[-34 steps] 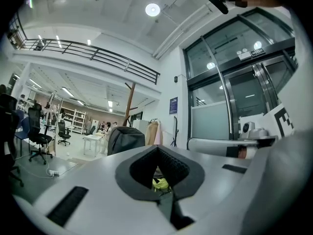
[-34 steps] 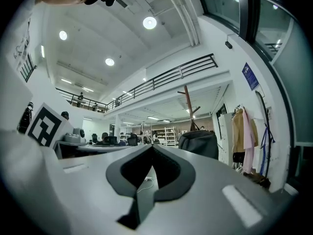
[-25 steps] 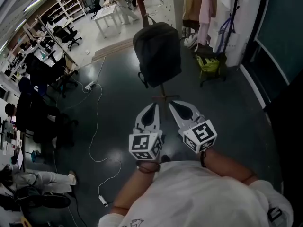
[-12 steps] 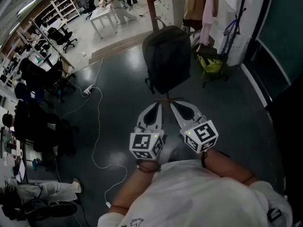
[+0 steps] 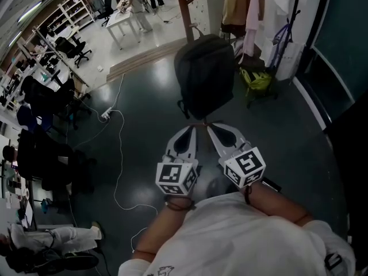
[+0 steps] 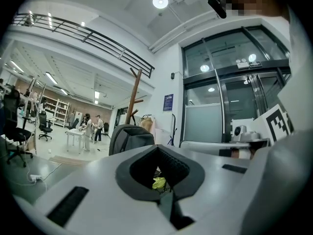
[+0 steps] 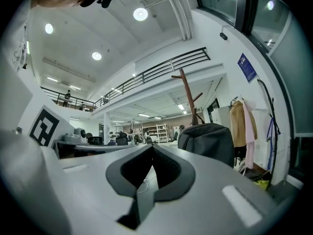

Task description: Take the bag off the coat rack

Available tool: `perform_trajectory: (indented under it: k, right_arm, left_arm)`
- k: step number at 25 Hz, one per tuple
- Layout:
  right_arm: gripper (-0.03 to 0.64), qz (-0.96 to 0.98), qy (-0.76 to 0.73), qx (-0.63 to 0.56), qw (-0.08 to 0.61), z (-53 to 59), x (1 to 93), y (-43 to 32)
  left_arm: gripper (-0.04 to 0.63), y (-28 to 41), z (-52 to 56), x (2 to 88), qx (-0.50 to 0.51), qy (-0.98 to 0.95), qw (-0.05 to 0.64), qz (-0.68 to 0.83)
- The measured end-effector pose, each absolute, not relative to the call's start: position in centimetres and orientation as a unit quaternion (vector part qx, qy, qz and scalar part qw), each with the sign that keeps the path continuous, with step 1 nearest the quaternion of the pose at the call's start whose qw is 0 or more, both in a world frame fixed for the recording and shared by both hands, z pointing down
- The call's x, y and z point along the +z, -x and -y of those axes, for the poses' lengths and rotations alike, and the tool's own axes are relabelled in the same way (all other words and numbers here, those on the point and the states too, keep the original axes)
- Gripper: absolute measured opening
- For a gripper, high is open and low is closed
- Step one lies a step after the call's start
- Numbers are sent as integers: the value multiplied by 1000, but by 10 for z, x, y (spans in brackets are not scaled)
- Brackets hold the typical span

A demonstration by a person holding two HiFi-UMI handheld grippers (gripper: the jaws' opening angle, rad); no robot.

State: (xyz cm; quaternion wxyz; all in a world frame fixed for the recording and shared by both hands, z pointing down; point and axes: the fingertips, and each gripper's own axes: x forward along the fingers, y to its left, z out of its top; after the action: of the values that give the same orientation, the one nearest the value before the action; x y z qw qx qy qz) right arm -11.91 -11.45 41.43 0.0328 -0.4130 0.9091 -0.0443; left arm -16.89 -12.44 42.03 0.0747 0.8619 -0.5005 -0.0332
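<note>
A dark grey backpack (image 5: 205,73) hangs by its top loop on a brown wooden coat rack (image 5: 185,7) straight ahead. Both grippers are held side by side below it, tips pointing at its lower edge and a short way from it. My left gripper (image 5: 191,129) is shut with nothing in it, and so is my right gripper (image 5: 210,126). In the left gripper view the backpack (image 6: 128,137) and rack pole (image 6: 133,94) show above the closed jaws (image 6: 157,148). The right gripper view has the backpack (image 7: 208,141) right of the closed jaws (image 7: 152,147).
Clothes (image 5: 247,10) hang on a second rack at the right, with a yellow-green bag (image 5: 256,78) on the floor below. A white cable (image 5: 118,154) and power strip (image 5: 107,114) lie on the dark floor at the left. A glass wall (image 5: 339,50) bounds the right.
The backpack and rack have drifted right and grown a little in the head view as the person came closer. Both grippers stay shut and side by side.
</note>
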Motion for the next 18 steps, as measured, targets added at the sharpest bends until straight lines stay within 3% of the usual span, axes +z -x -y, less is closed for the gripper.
perform_trajectory:
  k: [18]
  right_arm:
    - [3, -929, 366, -33, 45, 244, 396, 93]
  left_arm:
    - [0, 138, 245, 406, -38, -847, 68, 526]
